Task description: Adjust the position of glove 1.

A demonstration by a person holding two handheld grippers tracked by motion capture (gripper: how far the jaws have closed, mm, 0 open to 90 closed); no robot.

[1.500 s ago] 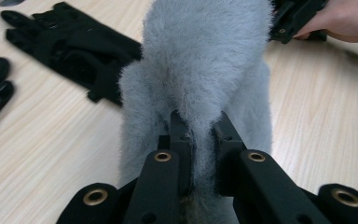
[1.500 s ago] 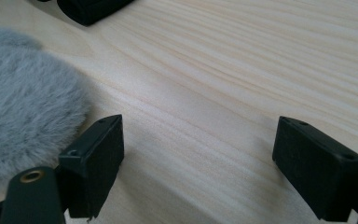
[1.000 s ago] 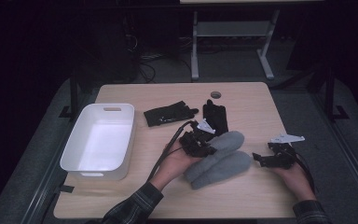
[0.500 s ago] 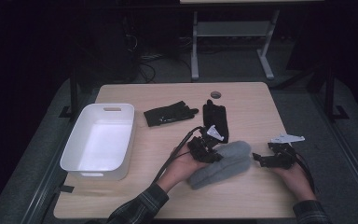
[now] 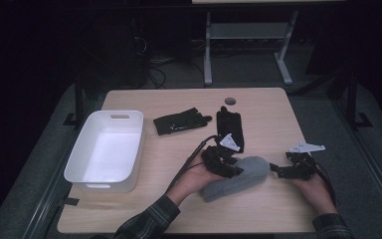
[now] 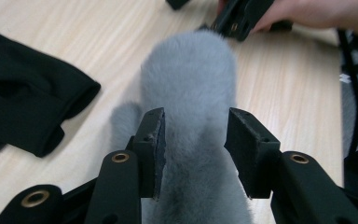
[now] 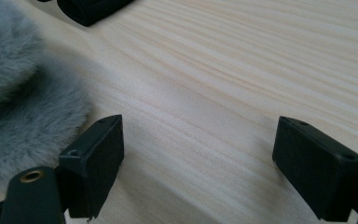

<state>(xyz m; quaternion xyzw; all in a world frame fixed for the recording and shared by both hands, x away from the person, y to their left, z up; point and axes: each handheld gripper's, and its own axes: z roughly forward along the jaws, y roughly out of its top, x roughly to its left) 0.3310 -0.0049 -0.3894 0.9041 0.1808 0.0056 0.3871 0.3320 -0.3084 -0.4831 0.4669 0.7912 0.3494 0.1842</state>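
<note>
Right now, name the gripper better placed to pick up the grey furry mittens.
Left. The left gripper has just been opening and straddles the grey furry mittens; the right gripper hangs open over bare table beside them.

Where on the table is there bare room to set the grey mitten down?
Bare wood runs along the near edge of the table, and on the far right beyond the right tongs. Crowded: the middle, where the grey fluffy mitten, left tongs and two black gloves cluster beside the white tub.
</note>
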